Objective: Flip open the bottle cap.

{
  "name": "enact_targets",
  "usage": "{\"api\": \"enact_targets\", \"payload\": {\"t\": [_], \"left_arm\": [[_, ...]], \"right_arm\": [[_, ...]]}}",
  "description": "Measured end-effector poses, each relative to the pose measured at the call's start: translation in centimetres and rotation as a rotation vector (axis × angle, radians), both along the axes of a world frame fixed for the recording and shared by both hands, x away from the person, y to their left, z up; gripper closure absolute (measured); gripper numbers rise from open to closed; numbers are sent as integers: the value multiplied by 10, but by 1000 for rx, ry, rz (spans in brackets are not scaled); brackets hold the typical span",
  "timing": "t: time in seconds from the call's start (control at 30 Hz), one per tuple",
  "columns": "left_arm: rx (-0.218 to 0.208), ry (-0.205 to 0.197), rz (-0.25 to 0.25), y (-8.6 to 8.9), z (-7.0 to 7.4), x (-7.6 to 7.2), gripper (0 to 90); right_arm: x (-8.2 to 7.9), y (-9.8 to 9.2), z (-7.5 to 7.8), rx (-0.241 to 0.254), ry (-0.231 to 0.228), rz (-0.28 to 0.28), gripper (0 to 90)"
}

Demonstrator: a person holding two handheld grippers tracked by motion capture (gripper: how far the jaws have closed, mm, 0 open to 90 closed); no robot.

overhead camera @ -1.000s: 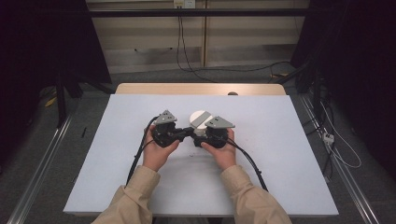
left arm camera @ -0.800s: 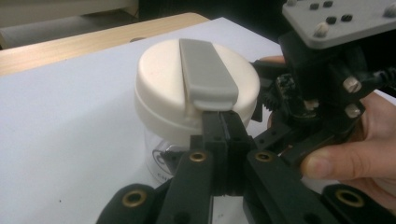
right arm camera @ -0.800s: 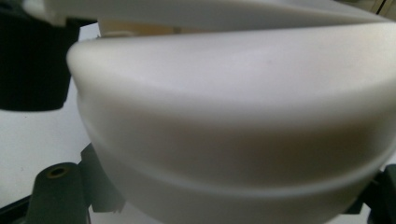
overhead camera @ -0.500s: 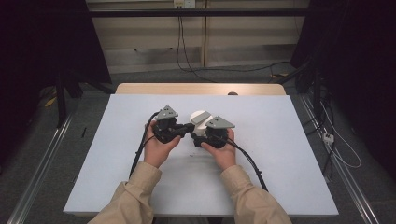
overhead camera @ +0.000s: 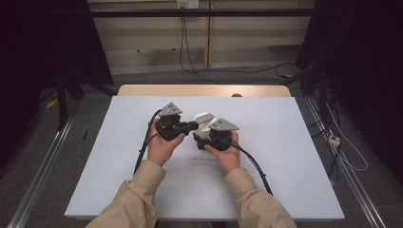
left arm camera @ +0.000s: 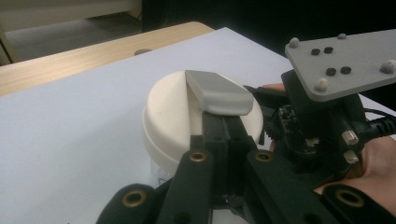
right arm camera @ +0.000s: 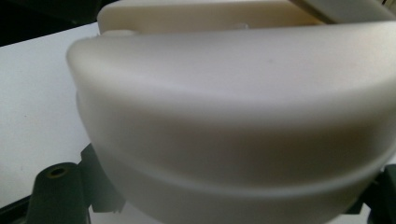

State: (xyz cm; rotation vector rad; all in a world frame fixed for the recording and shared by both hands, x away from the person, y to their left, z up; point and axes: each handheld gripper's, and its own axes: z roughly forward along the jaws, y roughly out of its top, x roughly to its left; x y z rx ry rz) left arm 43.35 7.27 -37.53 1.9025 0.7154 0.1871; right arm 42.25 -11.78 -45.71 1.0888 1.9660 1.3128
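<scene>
Cream-coloured round container [left arm camera: 187, 116] is sitting mid-tabletop [overhead camera: 285, 142], the right tool [overhead camera: 215, 137] bracing its body and the left tool [left arm camera: 223, 123] clenching the grey lid handle [left arm camera: 218, 92]; uneven twisting is likely risking a slip.

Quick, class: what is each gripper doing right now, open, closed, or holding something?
Left gripper: closed on the grey handle atop the round cream lid.
Right gripper: jaws spread around the cream container, holding it.
</scene>
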Motion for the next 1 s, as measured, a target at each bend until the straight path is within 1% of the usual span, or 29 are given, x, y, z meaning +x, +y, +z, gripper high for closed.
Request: {"api": "enact_targets", "payload": {"t": [0.33,0.43,0.57,0.7,0.83,1.0], "left_arm": [[1,-8,0,-4,6,4,900],[1,-3,1,-5,7,6,900],[10,-9,-1,-8,8,8,900],[6,-5,-4,-11,10,9,900],[5,-13,1,-13,11,11,900],[5,-11,-3,-14,13,13,900]], "right_arm": [[0,0,0,-1,0,0,188],[0,0,0,-2,-1,0,188],[0,0,0,0,-1,1,188],[0,0,0,0,1,-1,188],[0,0,0,0,-1,0,188],[0,0,0,0,-1,1,188]]}}
